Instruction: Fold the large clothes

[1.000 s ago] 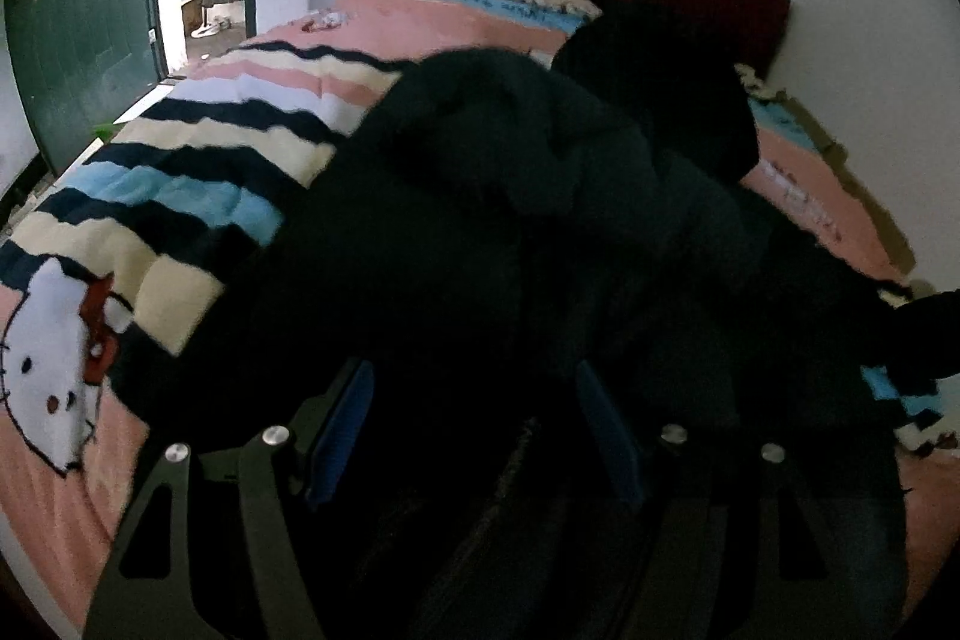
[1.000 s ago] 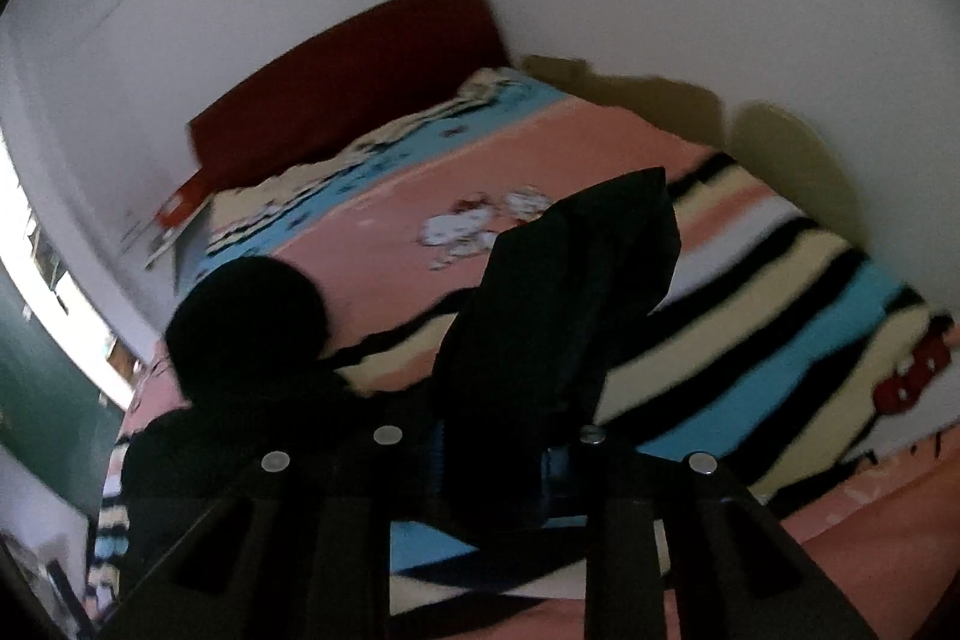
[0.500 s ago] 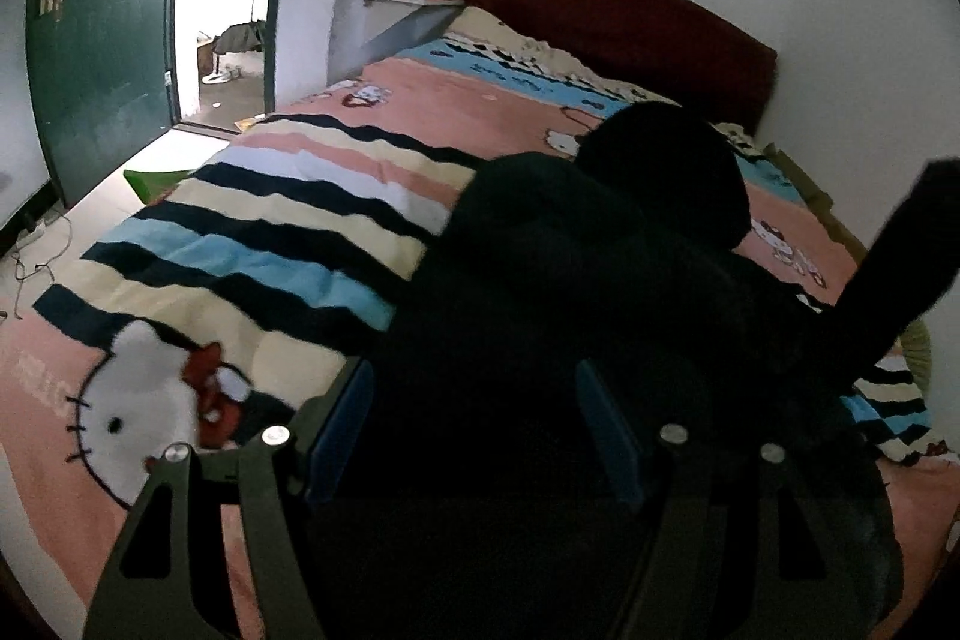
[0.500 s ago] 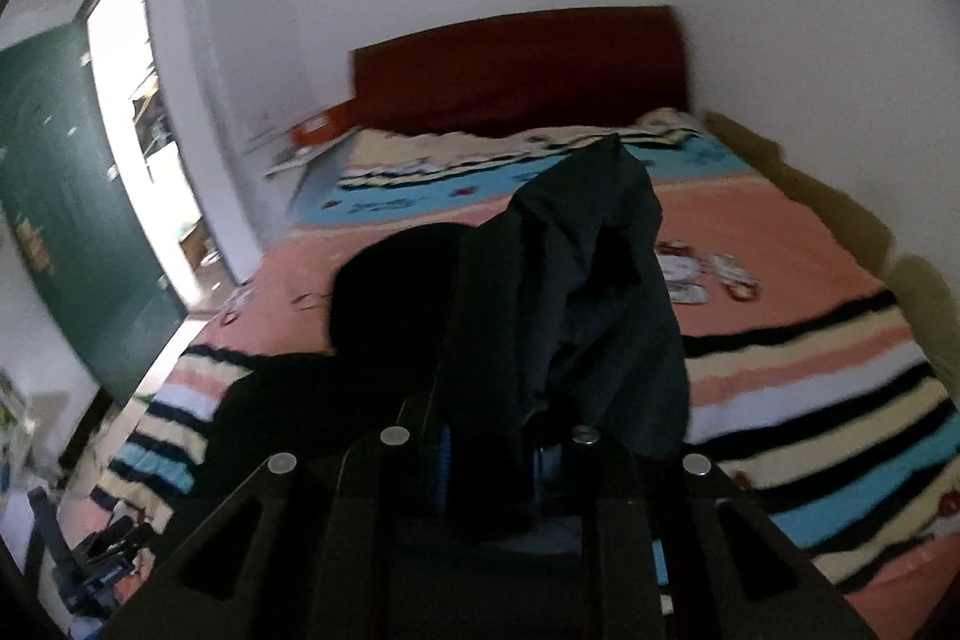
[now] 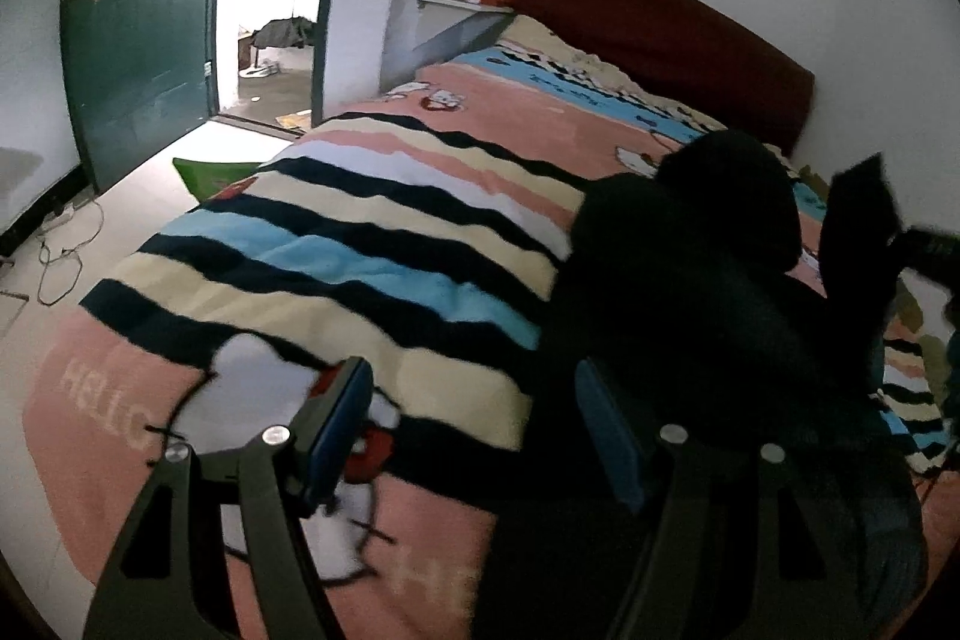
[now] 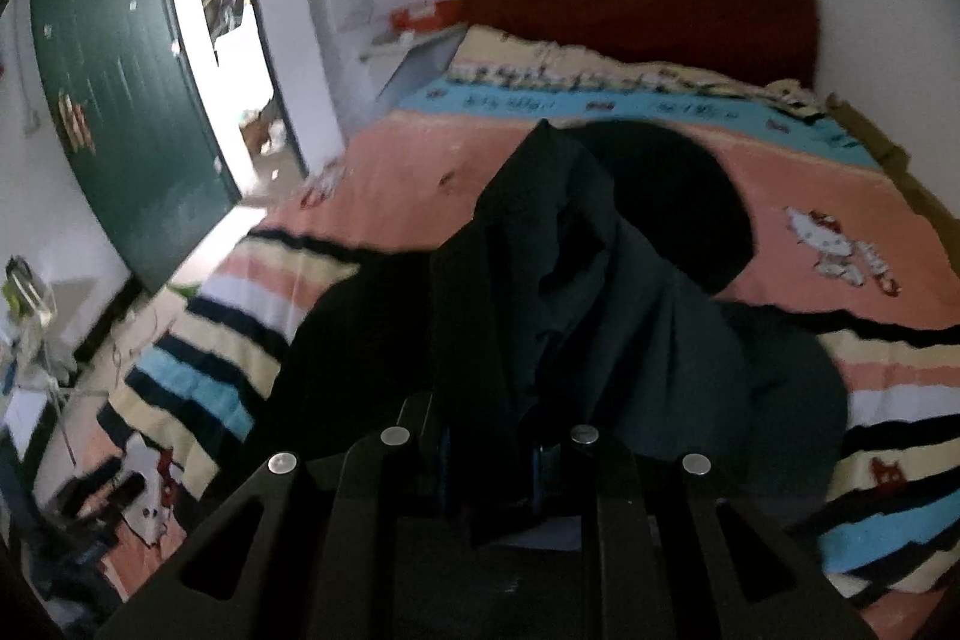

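Right wrist: your right gripper [image 6: 489, 451] fingers clamped on black jacket [image 6: 576, 280], lifted above bed [image 6: 840, 220]. Your left gripper [image 5: 474, 424] fingers apart, beside jacket.

A bed [image 5: 600, 124] with a striped cartoon blanket [image 5: 372, 232] bears a dark coat [image 6: 600, 292].

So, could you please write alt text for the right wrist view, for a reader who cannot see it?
The right gripper is shut on a fold of a dark jacket, lifting it above a bed with a striped cartoon-cat blanket. Behind are a dark red headboard, white walls and an open green door.
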`<state>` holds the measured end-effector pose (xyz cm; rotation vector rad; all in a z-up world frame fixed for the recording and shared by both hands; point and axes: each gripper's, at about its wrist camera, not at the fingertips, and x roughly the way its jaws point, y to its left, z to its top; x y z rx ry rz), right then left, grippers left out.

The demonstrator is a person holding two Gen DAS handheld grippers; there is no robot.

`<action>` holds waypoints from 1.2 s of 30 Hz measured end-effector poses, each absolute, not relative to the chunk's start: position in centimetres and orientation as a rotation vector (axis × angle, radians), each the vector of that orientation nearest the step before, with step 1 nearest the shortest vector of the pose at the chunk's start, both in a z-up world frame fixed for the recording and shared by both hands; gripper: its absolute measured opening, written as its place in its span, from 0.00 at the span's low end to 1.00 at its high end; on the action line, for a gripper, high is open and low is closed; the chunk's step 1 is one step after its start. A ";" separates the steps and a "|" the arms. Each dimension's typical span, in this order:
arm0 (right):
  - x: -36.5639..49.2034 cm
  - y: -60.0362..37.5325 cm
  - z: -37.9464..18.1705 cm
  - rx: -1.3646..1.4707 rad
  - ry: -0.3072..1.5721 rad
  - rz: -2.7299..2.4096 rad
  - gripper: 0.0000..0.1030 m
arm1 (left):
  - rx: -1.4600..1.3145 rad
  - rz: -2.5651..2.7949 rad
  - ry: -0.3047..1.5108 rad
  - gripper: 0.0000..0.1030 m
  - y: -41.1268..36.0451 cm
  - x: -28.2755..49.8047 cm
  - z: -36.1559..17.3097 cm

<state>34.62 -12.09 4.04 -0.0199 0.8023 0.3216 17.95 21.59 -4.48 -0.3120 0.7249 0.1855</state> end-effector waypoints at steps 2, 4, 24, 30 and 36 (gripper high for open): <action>34.8 -10.6 2.5 -0.041 0.834 0.323 0.19 | -0.313 0.203 0.725 0.67 22.4 17.6 -4.6; 34.9 -9.0 0.6 -0.069 0.872 0.319 0.19 | -0.319 0.219 0.726 0.67 23.1 17.3 -4.7; 29.8 -9.9 3.1 -0.092 0.859 0.329 0.60 | -0.244 0.202 0.671 0.67 20.0 14.6 2.0; 28.1 -20.1 7.0 -0.030 0.801 0.220 0.64 | -0.162 0.107 0.697 0.67 13.8 17.4 4.2; 28.2 -30.1 6.9 0.008 0.784 0.061 0.64 | 0.006 0.016 0.735 0.67 6.3 23.5 4.8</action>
